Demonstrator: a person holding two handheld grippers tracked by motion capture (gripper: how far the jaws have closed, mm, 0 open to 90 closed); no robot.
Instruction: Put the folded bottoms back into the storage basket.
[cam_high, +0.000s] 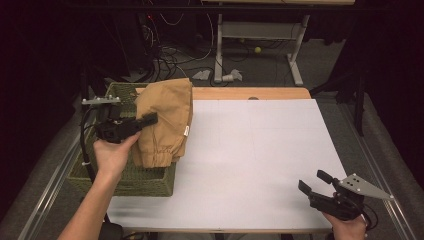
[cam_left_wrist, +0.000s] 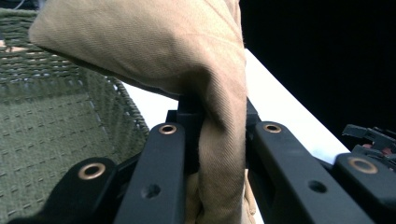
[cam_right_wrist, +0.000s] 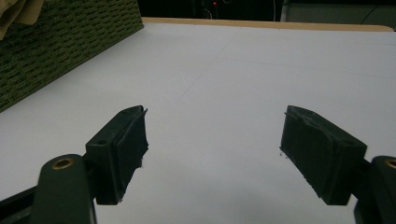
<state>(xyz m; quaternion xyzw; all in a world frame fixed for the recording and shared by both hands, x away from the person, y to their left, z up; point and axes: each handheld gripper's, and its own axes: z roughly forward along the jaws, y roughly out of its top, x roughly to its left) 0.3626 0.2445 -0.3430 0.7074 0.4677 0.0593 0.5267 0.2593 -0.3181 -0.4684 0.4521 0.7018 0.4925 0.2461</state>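
Cloth is the thing that matters: a tan garment (cam_high: 165, 122) with a gathered hem hangs in folds over the right rim of the green woven basket (cam_high: 125, 175), its long axis running from the far edge of the basket toward the person, part over the basket and part over the white table (cam_high: 260, 150). The left gripper (cam_high: 142, 121) reaches into it from the basket side, and in the left gripper view its jaws are pinched tight on a fold of the fabric (cam_left_wrist: 219, 140), which drapes over and between them. Basket lies directly below and to the left of that grip, so a drop into it looks like a short move leftward. The right gripper (cam_high: 314, 182) sits well apart at the near right corner of the table, jaws spread wide with nothing between them.
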